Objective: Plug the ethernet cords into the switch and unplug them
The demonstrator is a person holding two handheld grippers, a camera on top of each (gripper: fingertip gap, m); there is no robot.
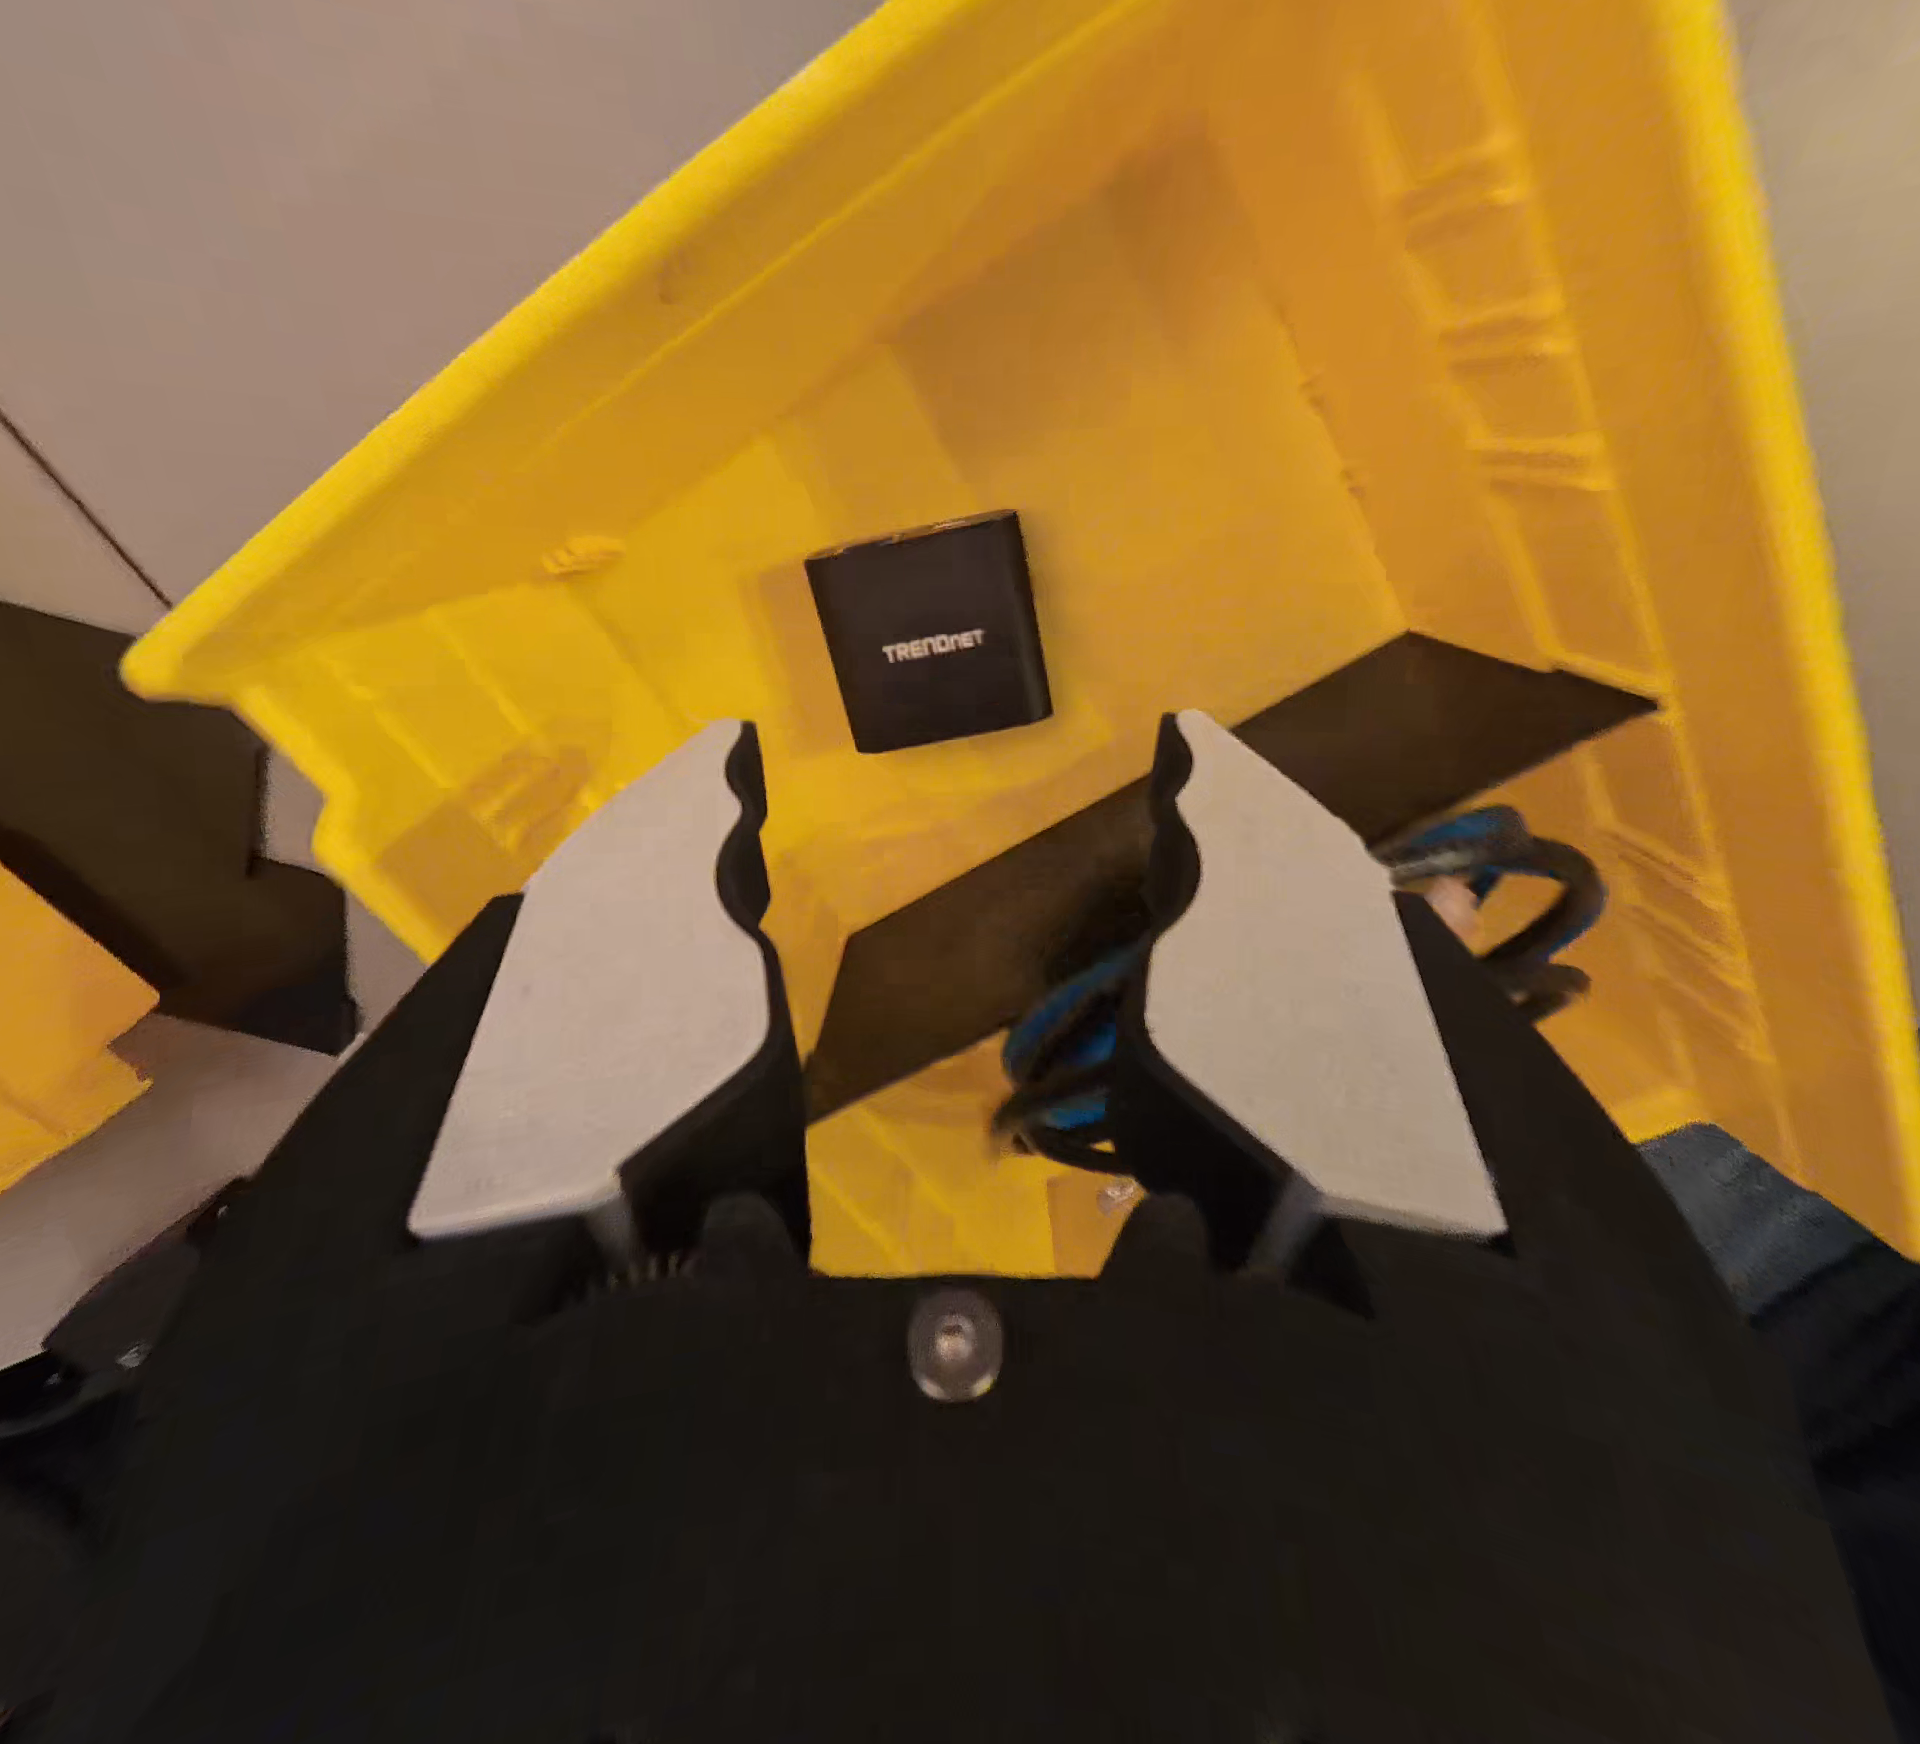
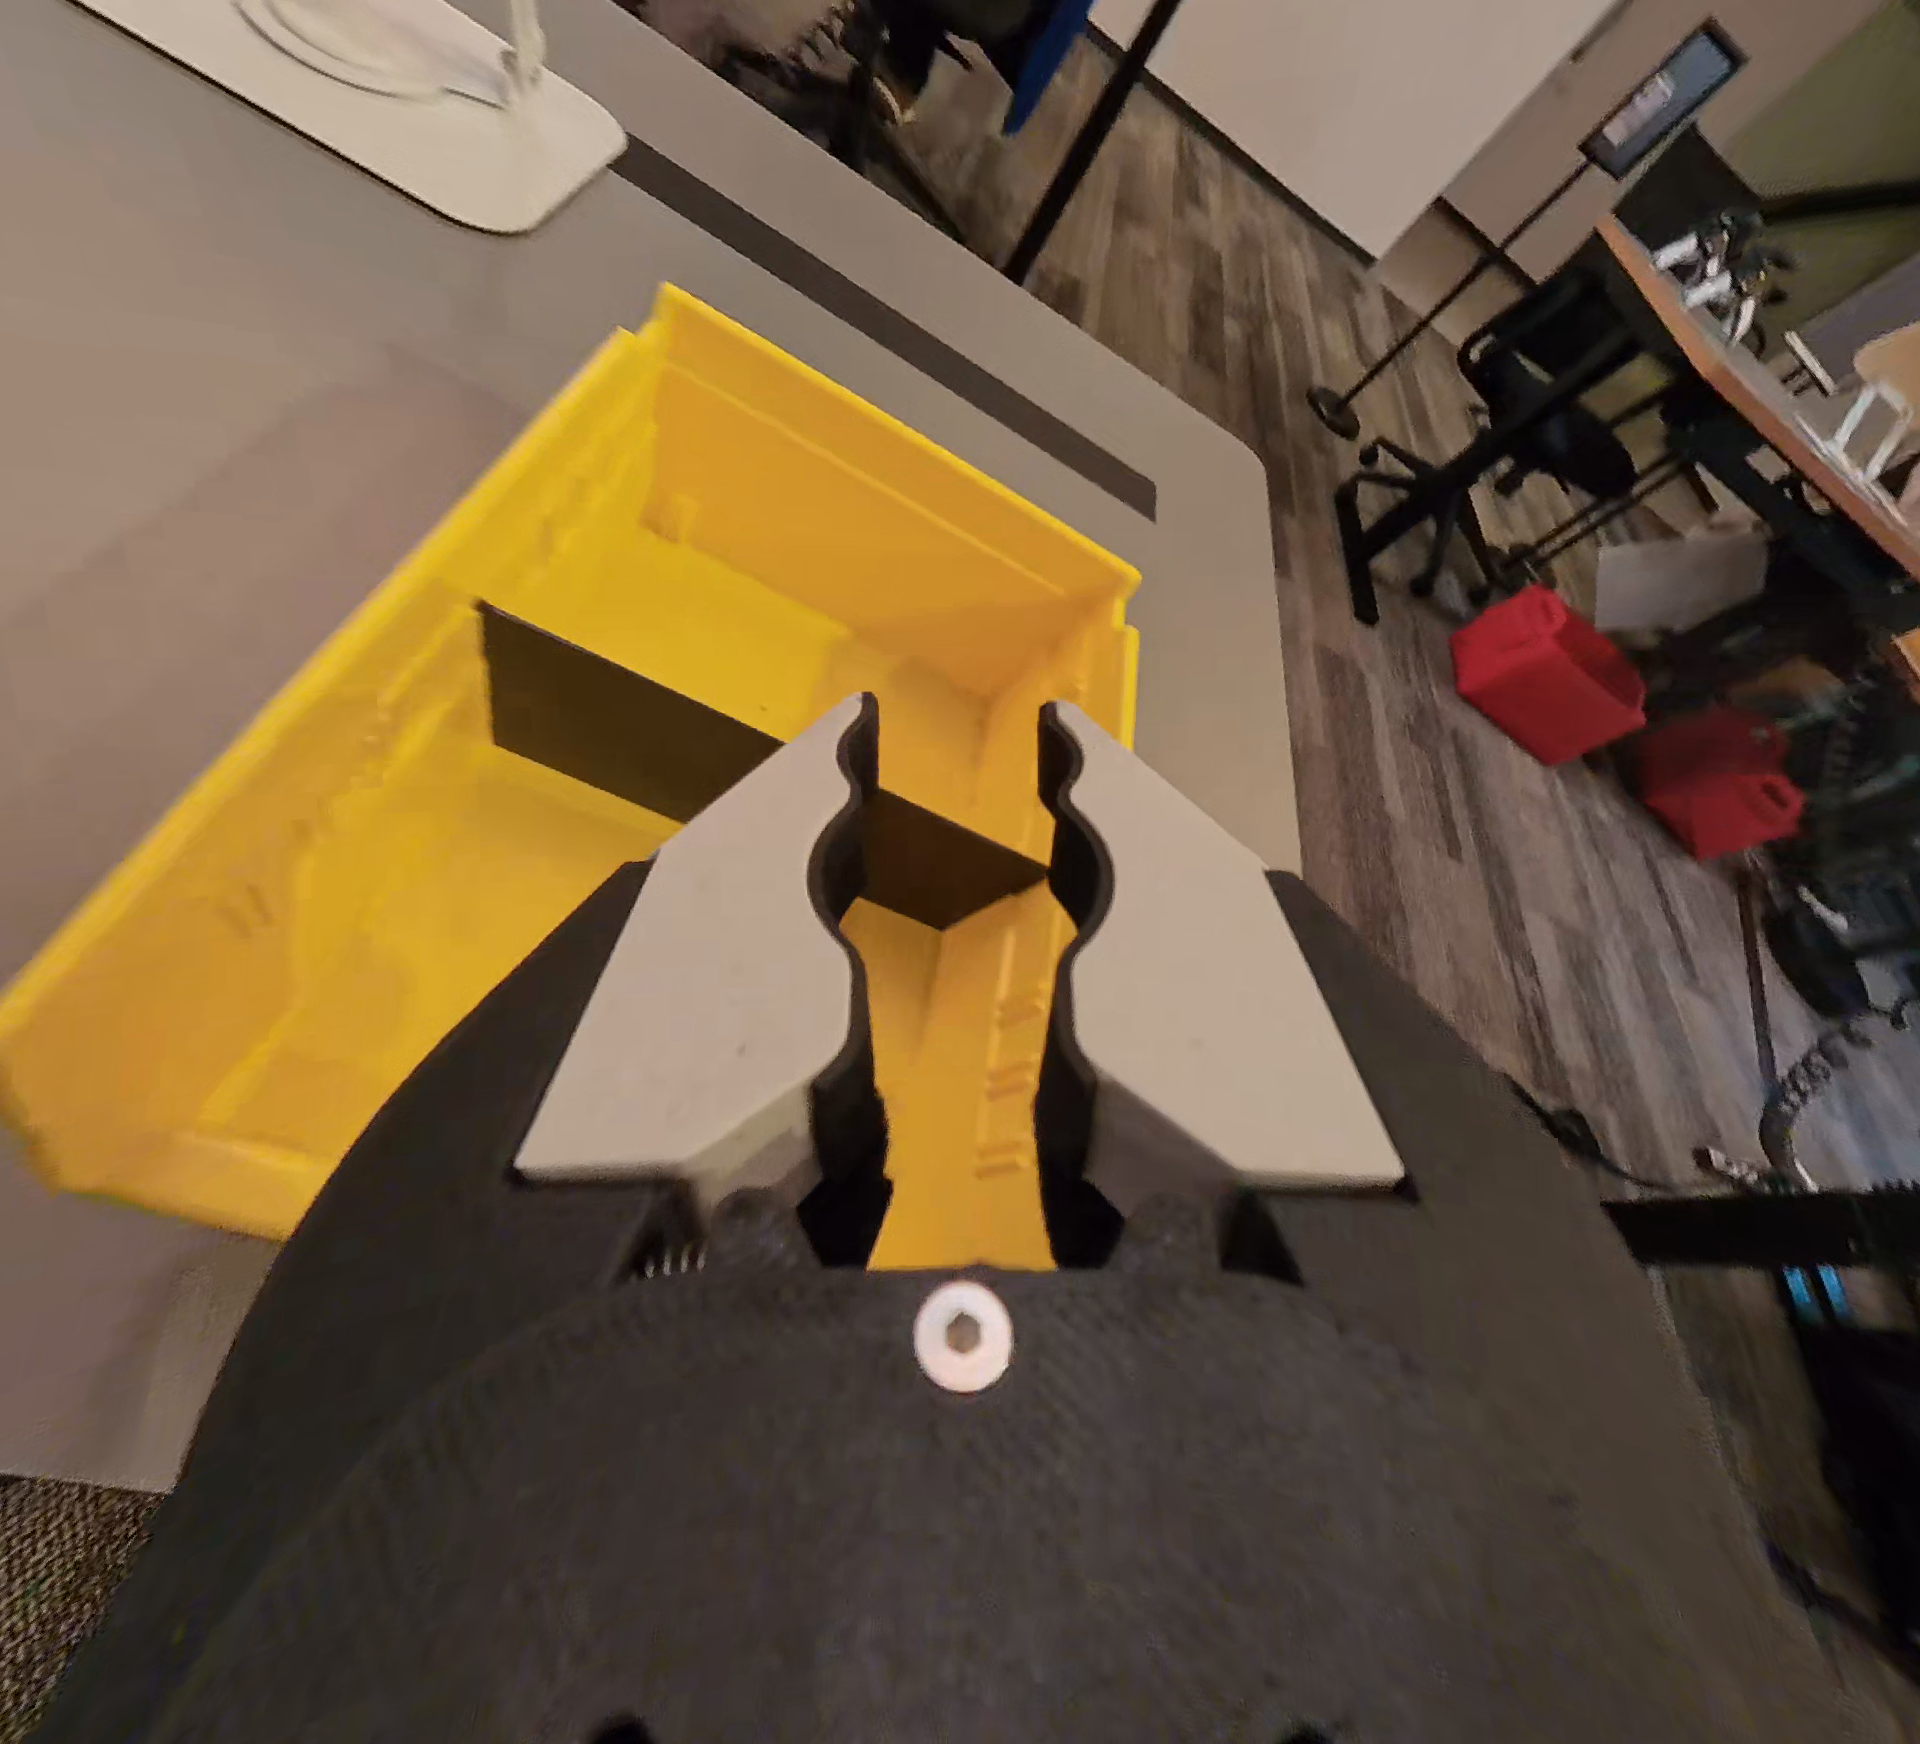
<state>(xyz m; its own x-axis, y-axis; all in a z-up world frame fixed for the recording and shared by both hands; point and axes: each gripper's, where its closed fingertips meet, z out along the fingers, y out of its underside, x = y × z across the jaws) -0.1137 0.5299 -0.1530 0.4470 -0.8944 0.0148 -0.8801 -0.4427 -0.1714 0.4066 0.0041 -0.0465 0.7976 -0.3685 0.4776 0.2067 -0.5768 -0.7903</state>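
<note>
Left wrist view: left gripper (image 1: 961, 733) open, empty, above the yellow plastic bin (image 1: 1195, 260). Small black rectangular switch (image 1: 928, 631) lies flat beyond the black divider (image 1: 1039, 905), ports facing away; blue-black coiled ethernet cords (image 1: 1496, 894) nearside. Right gripper (image 2: 958, 718) open over a similar yellow bin (image 2: 343, 863) on the grey table (image 2: 260, 364).

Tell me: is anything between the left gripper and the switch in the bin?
Nothing visible. The left gripper is open above the yellow bin, and the black switch lies just beyond its fingertips. The black divider and the cords sit off to the side.
</note>
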